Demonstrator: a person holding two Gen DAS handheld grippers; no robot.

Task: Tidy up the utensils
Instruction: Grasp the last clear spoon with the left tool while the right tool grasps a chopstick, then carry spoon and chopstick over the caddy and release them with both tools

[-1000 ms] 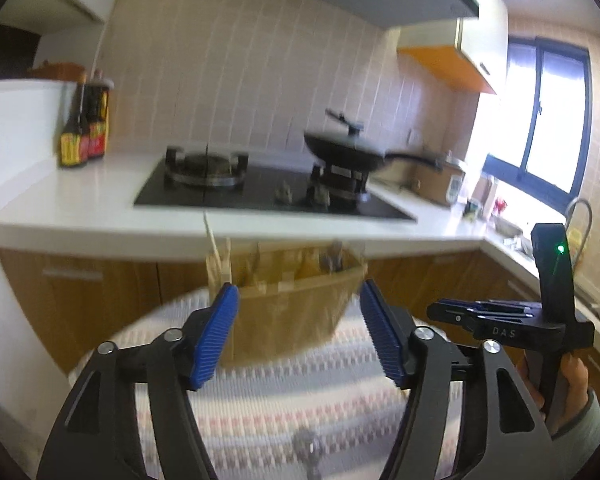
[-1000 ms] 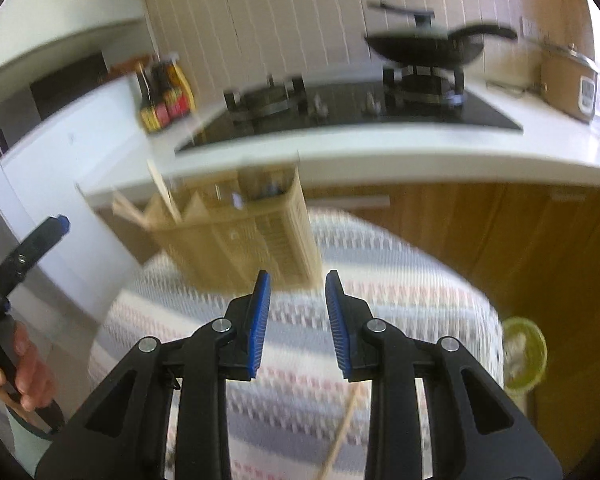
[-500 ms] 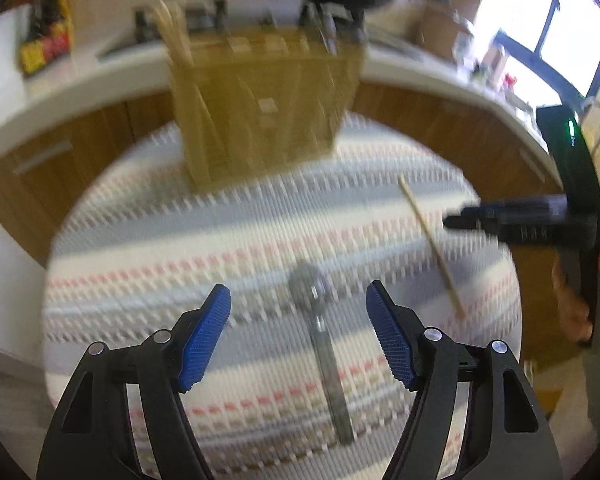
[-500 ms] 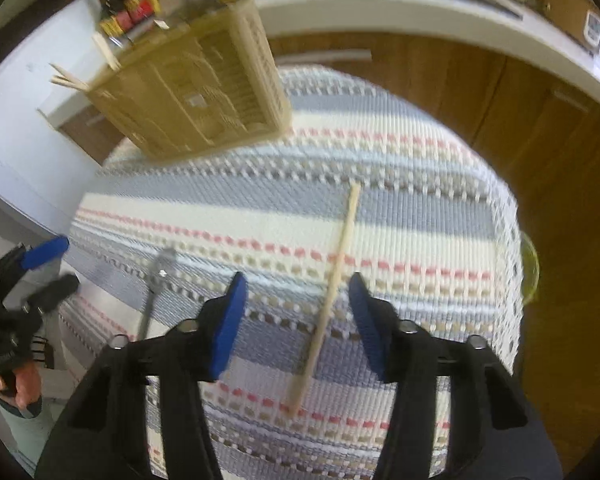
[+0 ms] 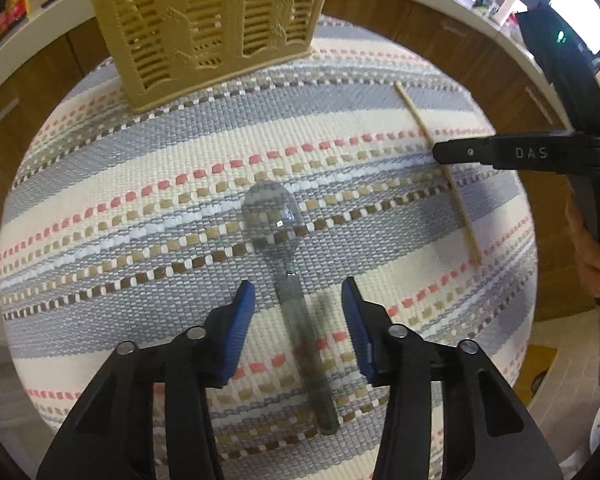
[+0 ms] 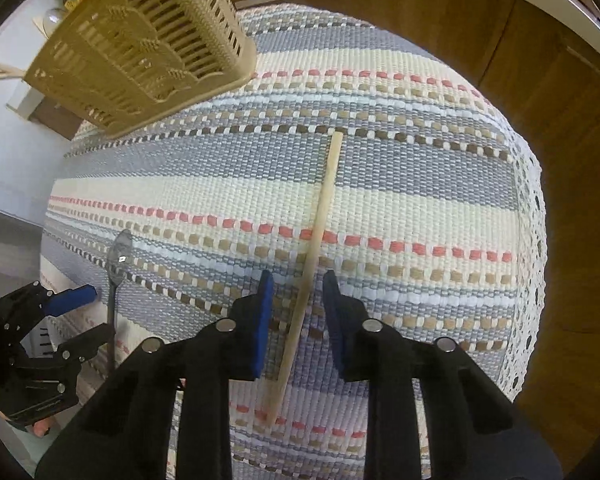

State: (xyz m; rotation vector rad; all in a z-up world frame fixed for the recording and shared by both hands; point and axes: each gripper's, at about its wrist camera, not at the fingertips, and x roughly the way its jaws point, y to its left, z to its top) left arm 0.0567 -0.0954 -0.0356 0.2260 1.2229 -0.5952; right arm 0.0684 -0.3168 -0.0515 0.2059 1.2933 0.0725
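A metal spoon (image 5: 288,264) lies on the striped cloth, bowl pointing away. My left gripper (image 5: 298,292) is open, its blue pads either side of the spoon's handle, low over it. A wooden chopstick (image 6: 316,248) lies on the cloth to the right; my right gripper (image 6: 296,284) is open and straddles its lower half. The chopstick (image 5: 440,168) and the right gripper (image 5: 500,152) also show in the left wrist view; the spoon (image 6: 116,268) and left gripper (image 6: 72,312) show in the right wrist view. A tan slotted utensil basket (image 5: 212,24) stands at the far edge.
The round table is covered by a striped woven cloth (image 5: 140,200) with a lace edge (image 6: 536,240). Wooden cabinet fronts (image 6: 540,80) and a white counter surround it. Chopstick ends (image 6: 4,74) stick out of the basket (image 6: 140,48).
Both grippers have tipped down from looking at the kitchen and dropped close to the cloth. The left now straddles the spoon handle, the right straddles the chopstick. Both stay open.
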